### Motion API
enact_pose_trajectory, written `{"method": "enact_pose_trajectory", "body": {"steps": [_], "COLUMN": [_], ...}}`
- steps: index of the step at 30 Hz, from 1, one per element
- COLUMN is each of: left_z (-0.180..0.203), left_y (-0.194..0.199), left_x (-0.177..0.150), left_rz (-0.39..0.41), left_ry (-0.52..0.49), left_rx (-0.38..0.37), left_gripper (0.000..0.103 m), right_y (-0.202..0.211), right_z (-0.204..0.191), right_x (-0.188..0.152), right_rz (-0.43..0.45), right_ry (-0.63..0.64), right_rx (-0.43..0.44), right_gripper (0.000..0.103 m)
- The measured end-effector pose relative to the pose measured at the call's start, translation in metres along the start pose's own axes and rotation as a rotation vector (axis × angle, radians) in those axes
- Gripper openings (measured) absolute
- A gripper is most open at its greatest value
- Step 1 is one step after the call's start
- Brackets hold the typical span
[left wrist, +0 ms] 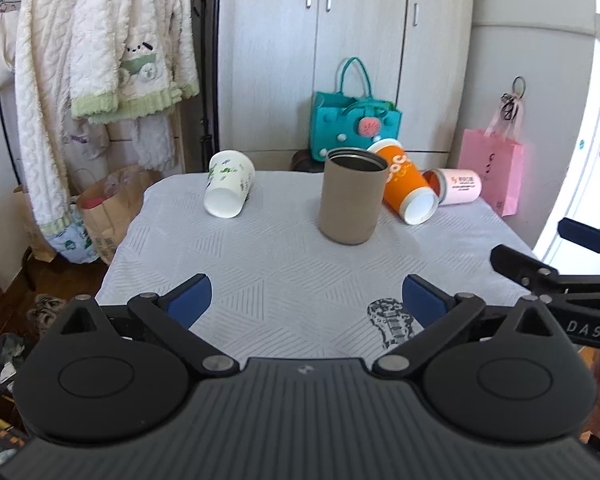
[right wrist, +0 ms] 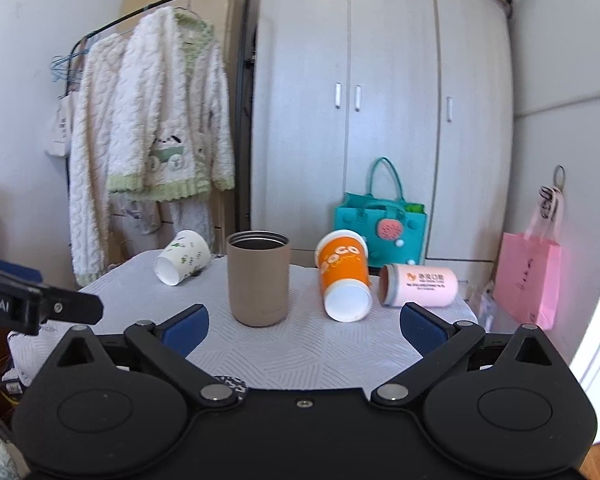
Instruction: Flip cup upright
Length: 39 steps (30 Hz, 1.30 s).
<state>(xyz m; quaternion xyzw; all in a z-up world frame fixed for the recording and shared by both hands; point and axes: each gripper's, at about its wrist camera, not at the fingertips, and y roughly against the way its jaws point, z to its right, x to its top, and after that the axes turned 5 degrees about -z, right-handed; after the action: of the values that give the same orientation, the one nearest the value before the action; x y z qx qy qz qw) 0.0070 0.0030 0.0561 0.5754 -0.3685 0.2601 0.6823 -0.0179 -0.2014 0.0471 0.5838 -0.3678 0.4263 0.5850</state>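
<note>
A tan cup (left wrist: 352, 196) (right wrist: 259, 278) stands upright, mouth up, in the middle of the table. A white leaf-print paper cup (left wrist: 229, 188) (right wrist: 183, 257) lies on its side at the far left. An orange paper cup (left wrist: 408, 188) (right wrist: 345, 276) lies tipped at the far right. A pink cup (left wrist: 458, 185) (right wrist: 420, 285) lies on its side beside it. My left gripper (left wrist: 306, 300) is open and empty over the near table. My right gripper (right wrist: 304, 322) is open and empty, in front of the tan and orange cups.
The table has a grey patterned cloth (left wrist: 284, 272) (right wrist: 300, 352). A teal bag (left wrist: 354, 124) and a pink paper bag (left wrist: 494, 168) stand behind it by the wardrobe (right wrist: 380, 120). Robes hang on a rack (left wrist: 100, 40) at the left. The right gripper's fingers (left wrist: 540, 272) show at the table's right edge.
</note>
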Motion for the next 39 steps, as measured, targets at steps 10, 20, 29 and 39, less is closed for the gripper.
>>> {"method": "enact_pose_trajectory", "body": {"steps": [10, 20, 29, 39], "left_z": [0.003, 0.002, -0.007, -0.017], "left_y": [-0.010, -0.025, -0.032, -0.038], "left_x": [-0.006, -0.007, -0.016, -0.017], "left_rz": [0.008, 0.005, -0.004, -0.017], "left_ry": [-0.032, -0.070, -0.028, 0.001], "left_rx": [0.036, 0.084, 0.114, 0.152], "left_gripper": [0.103, 0.103, 0.103, 0.103], "right_y": [-0.009, -0.026, -0.027, -0.024], "right_z": [0.007, -0.006, -0.016, -0.011], "right_x": [-0.009, -0.016, -0.022, -0.021], "right_rz": [-0.035, -0.074, -0.089, -0.094], "right_ry": [-0.021, -0.026, -0.046, -0.102], "right_rx": [-0.085, -0.130, -0.155, -0.166], "right_gripper": [0.103, 0.103, 0.103, 0.103]}}
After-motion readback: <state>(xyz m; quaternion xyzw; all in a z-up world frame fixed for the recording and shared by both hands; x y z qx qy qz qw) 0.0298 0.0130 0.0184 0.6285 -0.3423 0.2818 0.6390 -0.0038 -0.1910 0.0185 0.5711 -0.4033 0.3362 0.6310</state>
